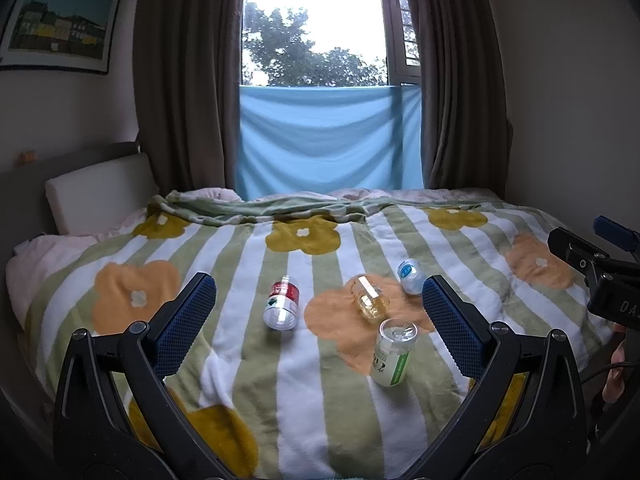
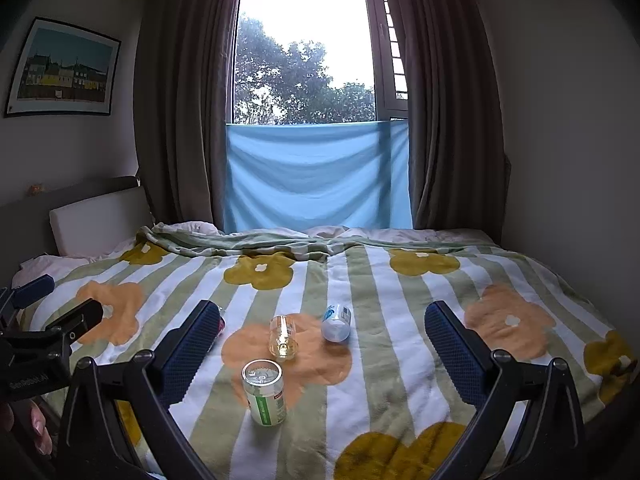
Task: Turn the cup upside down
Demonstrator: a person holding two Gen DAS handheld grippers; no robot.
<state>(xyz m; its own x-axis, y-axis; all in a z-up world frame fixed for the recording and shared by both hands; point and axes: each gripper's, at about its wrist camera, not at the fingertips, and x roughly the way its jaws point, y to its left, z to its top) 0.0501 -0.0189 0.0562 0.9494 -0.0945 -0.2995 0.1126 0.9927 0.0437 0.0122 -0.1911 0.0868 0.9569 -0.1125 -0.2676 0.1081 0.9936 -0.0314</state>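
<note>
1. Left wrist view: a bed fills the room below a window (image 1: pixel 316 24) hung with grey curtains and a light blue cloth (image 1: pixel 328 140); a framed picture (image 1: pixel 60 24) hangs on the wall to the left. A striped blanket (image 1: pixel 248 360) with orange and mustard flowers covers the bed.
2. The clear glass cup (image 1: pixel 370 298) lies on its side on an orange flower in the blanket's middle. A red-labelled bottle (image 1: pixel 282 304) lies to the cup's left, a blue-labelled bottle (image 1: pixel 410 276) just beyond it to the right, and a green-labelled bottle (image 1: pixel 392 354) stands tilted just in front of it.
3. The left gripper (image 1: pixel 320 320) hangs above the blanket with its blue-padded tongs spread wide and nothing between them. Part of the right gripper's body shows at the right edge.
4. Right wrist view: the same bed, window (image 2: pixel 304 56) and blue cloth (image 2: pixel 316 176). The cup (image 2: pixel 283 338) lies on the orange flower, the green-labelled bottle (image 2: pixel 265 394) near its front, the blue-labelled bottle (image 2: pixel 337 323) at its right.
5. The right gripper (image 2: pixel 320 340) has its tongs wide apart, holding nothing, short of the cup.
</note>
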